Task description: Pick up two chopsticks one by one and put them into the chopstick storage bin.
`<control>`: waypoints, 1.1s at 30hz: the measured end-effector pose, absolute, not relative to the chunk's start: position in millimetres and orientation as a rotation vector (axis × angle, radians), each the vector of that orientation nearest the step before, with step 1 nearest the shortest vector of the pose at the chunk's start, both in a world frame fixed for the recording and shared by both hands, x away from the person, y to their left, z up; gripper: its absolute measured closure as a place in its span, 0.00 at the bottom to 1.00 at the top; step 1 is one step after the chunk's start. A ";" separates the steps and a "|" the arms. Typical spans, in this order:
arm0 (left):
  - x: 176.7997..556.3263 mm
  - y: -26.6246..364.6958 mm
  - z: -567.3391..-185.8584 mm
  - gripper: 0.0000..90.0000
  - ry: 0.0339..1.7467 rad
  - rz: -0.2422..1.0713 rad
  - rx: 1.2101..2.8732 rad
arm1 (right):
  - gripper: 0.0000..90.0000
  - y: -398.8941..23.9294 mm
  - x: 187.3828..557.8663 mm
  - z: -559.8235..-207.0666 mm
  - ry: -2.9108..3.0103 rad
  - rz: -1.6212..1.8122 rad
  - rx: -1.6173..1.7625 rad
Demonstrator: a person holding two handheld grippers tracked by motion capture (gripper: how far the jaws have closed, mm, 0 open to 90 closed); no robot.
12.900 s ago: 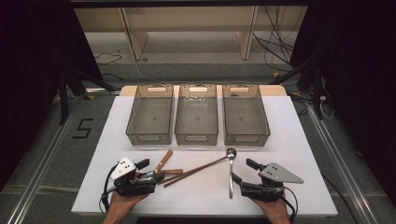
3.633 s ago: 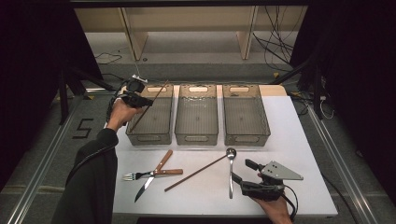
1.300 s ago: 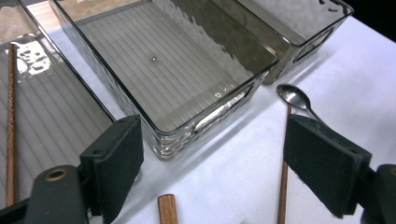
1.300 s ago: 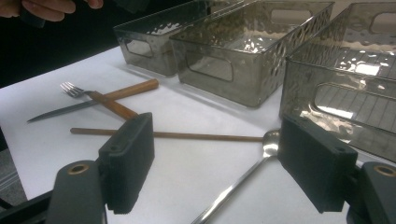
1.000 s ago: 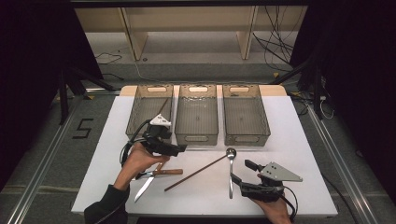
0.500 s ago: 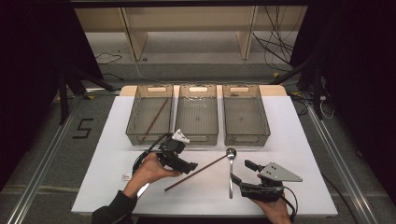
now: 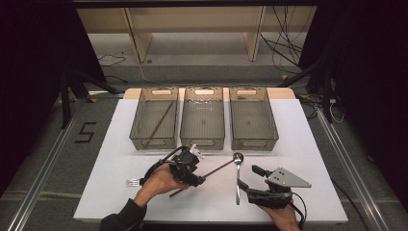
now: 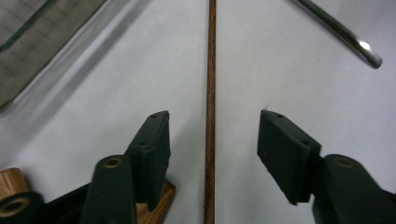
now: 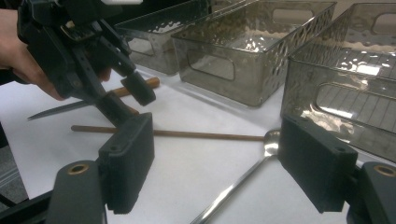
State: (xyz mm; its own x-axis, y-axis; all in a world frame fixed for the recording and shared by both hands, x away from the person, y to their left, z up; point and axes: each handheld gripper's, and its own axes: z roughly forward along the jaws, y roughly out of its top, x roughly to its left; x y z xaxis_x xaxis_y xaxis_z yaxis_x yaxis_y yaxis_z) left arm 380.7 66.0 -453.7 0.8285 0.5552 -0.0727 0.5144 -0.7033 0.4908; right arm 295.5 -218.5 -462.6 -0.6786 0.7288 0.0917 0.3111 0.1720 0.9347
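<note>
Left tongs [image 7: 198, 181] came down frm bins to chopstick [image 8: 211, 112] on desk [image 7: 327, 192], jaws just closing, straddling, not pinching | right tongs [image 9: 219, 163] spread, idle | stick: light, stiff, thin, rolls; grip mid-shaft

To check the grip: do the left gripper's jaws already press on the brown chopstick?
No: in the left gripper view the chopstick lies on the table between the jaws, with a gap on each side.
</note>
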 end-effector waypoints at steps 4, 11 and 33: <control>381.2 63.3 -459.4 0.60 0.797 0.099 2.520 | 0.31 -218.4 295.5 -462.7 2.078 1.512 0.986; 382.6 61.4 -466.7 0.69 0.799 0.085 2.552 | 0.31 -217.9 295.6 -463.2 2.083 1.513 0.983; 376.6 55.6 -469.3 0.93 0.772 0.151 2.589 | 0.31 -218.0 295.4 -462.9 2.083 1.510 0.981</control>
State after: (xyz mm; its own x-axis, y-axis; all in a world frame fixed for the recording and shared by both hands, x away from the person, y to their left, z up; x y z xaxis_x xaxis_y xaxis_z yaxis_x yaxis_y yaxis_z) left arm 376.6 55.6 -469.3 0.8388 0.5442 -0.0187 0.4971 -0.7513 0.4340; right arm 295.4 -218.0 -462.9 -0.6815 0.7262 0.0901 0.3116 0.1765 0.9337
